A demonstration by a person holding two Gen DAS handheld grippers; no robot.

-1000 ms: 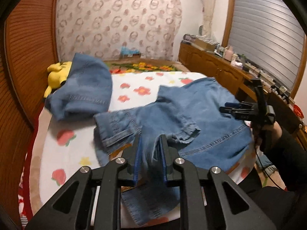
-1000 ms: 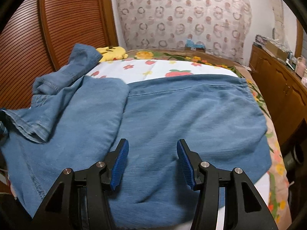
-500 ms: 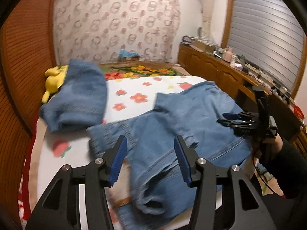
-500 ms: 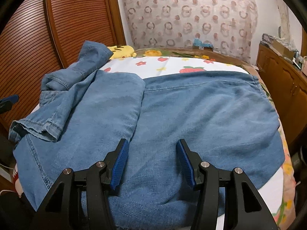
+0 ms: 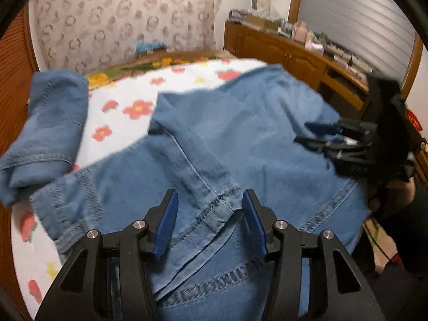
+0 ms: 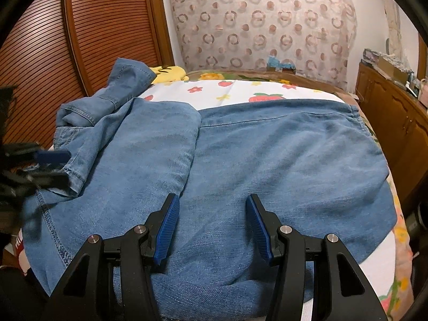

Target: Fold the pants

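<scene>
Partly blurred right gripper (image 5: 315, 133) (jaws indistinct) over pants (image 5: 256, 139)

We count two denim garments on the bed (image 6: 267, 91): the pants (image 6: 281, 155) spread across its near half, and one bunched denim piece (image 5: 50, 123) at the bed's left side. One yellow plush toy (image 6: 168, 73) lies at the bed's far left corner, behind that piece. Two claws hang over the pants, the left claw (image 5: 208, 224) and the right claw (image 6: 211, 227). One wooden cabinet (image 5: 291, 58) runs along the bed's right side.
</scene>
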